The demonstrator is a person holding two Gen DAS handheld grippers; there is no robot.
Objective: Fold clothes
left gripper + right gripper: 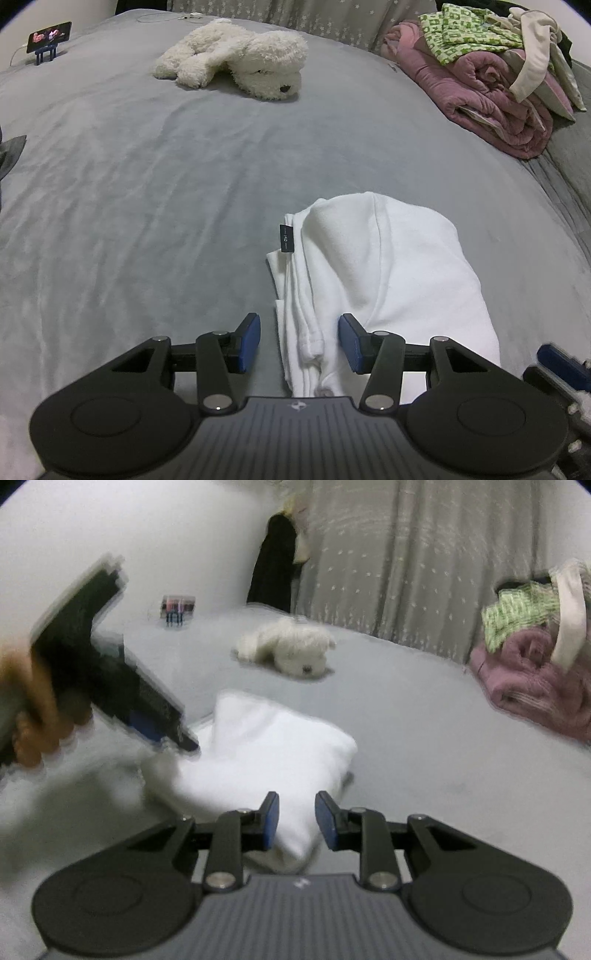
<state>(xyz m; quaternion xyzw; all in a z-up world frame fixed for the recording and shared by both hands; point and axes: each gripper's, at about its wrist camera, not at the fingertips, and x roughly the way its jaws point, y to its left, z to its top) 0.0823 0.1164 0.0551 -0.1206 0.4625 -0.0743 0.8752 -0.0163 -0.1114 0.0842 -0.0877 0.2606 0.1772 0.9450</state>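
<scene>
A folded white garment (388,266) with a small black tag lies on the grey bedspread (147,221). My left gripper (301,341) hangs over its near left edge, jaws open. The stacked folds sit between the blue pads (251,343) without touching them. In the right wrist view the same garment (266,746) is blurred. My right gripper (297,821) hovers above its near corner with a narrow gap between the pads and no cloth pinched. A hand (33,716) holds the left gripper (181,740) at that view's left. A blue part of the right gripper (561,363) shows at the lower right of the left wrist view.
A white plush dog (240,59) lies further up the bed. A pile of pink bedding and green-patterned clothes (487,81) sits at the far right. A phone on a small stand (50,37) is at the far left corner. A grey starred curtain (388,561) hangs behind.
</scene>
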